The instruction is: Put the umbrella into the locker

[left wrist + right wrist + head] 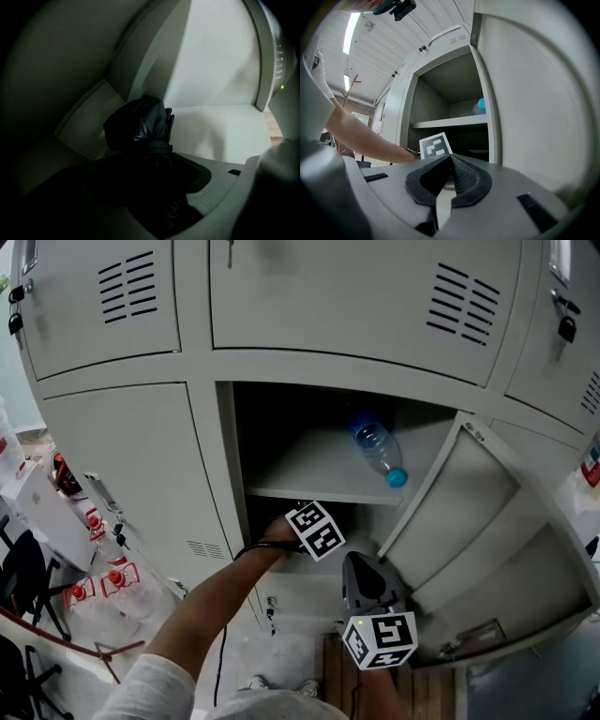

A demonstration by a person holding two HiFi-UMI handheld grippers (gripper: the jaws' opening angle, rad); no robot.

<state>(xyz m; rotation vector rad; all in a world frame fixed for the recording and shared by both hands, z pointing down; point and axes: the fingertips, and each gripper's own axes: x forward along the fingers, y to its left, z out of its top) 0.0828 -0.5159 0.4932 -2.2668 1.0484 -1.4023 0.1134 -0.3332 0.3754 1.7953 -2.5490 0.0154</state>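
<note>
- Umbrella (140,126): folded, black, inside the lower compartment (267,514) of the locker (309,367). It sits between the jaws of your left gripper (152,180), which stand wide and appear to press on its bundled fabric.
- Risk 1: the fabric is slack and smooth, so the bundle may slide in the pads if its far end meets a wall while you push.
- Risk 2: whether the far end rests on the compartment floor cannot be told. If you let go with it unsupported, it may drop or roll toward the open front.
- Long axis: it runs along the gripper's own line, away from the jaws. The bunched far end points down and inward toward the dim back-left corner.
- Shelf (309,491): just above your wrist, carrying 1 bottle (380,452). Lifting carelessly may knock its edge.
- Right gripper (451,159): outside by the open door (450,507), pads together, holding nothing.
</note>
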